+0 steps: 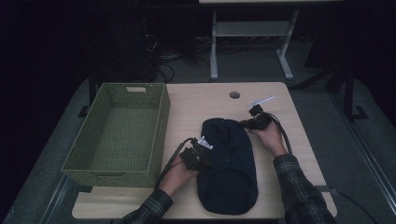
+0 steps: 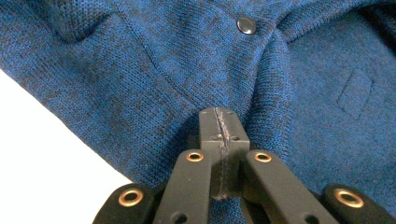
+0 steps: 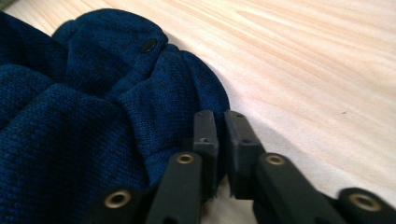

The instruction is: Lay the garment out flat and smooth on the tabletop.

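Note:
A dark blue knit garment (image 1: 229,163) lies folded in a long bundle on the wooden table (image 1: 201,100). My left gripper (image 1: 204,162) is at the bundle's left edge. In the left gripper view its pads (image 2: 219,127) are pressed together on the knit (image 2: 140,70), and creases run in toward the tip below a metal snap (image 2: 246,24). My right gripper (image 1: 243,123) is at the bundle's upper right corner. Its jaws (image 3: 220,128) stand almost together on the rounded edge of the cloth (image 3: 70,116), near another snap (image 3: 149,45).
A green woven basket (image 1: 161,121) with nothing in it stands on the table's left side, close to my left hand. A round cable hole (image 1: 234,94) is near the far edge. Bare wood (image 3: 303,70) lies right of the garment. Desk legs and cables stand behind the table.

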The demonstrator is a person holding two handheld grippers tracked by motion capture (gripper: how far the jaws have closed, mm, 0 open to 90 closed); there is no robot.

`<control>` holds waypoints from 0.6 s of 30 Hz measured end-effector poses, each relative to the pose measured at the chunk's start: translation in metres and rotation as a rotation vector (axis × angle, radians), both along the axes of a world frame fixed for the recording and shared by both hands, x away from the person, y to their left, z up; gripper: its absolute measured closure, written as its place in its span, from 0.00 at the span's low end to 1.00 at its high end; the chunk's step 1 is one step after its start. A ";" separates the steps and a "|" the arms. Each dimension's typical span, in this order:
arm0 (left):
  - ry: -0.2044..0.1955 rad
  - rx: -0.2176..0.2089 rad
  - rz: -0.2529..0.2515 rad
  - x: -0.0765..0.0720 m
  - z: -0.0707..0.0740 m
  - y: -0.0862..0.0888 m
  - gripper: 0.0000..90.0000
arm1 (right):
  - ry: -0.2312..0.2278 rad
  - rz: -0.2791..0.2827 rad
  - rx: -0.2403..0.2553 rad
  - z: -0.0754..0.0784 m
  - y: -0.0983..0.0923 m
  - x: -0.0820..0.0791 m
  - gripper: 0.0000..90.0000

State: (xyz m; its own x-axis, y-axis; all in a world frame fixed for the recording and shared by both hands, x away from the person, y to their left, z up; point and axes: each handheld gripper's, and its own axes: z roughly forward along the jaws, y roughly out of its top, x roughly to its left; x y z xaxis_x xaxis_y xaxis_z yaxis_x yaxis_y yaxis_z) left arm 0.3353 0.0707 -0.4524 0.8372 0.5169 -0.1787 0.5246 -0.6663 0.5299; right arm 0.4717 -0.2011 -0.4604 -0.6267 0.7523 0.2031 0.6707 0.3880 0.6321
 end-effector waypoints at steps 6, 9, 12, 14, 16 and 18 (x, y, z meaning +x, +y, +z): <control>0.008 -0.004 0.001 0.001 0.000 0.001 1.00 | -0.083 -0.028 -0.042 0.013 -0.004 -0.001 0.97; 0.003 0.005 -0.004 0.001 0.000 0.001 1.00 | -0.107 -0.033 -0.063 0.015 -0.006 0.001 0.97; -0.002 0.015 -0.007 0.000 0.001 0.000 1.00 | -0.085 -0.025 -0.099 0.013 -0.006 0.009 0.97; -0.002 0.013 -0.009 0.000 0.001 0.000 1.00 | -0.092 -0.032 -0.109 0.011 -0.005 0.014 0.97; 0.000 0.005 -0.006 0.000 0.000 0.000 1.00 | -0.088 -0.038 -0.128 0.005 -0.002 0.016 0.97; -0.001 0.002 -0.006 0.000 0.000 0.000 1.00 | -0.076 -0.055 -0.095 0.002 -0.003 0.016 0.96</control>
State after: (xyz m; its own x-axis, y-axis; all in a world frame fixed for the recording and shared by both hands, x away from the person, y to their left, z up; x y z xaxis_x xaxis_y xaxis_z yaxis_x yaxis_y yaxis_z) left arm 0.3356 0.0706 -0.4523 0.8403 0.5125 -0.1767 0.5201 -0.6701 0.5296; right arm 0.4881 -0.2036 -0.4581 -0.5945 0.7998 0.0827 0.6441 0.4121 0.6444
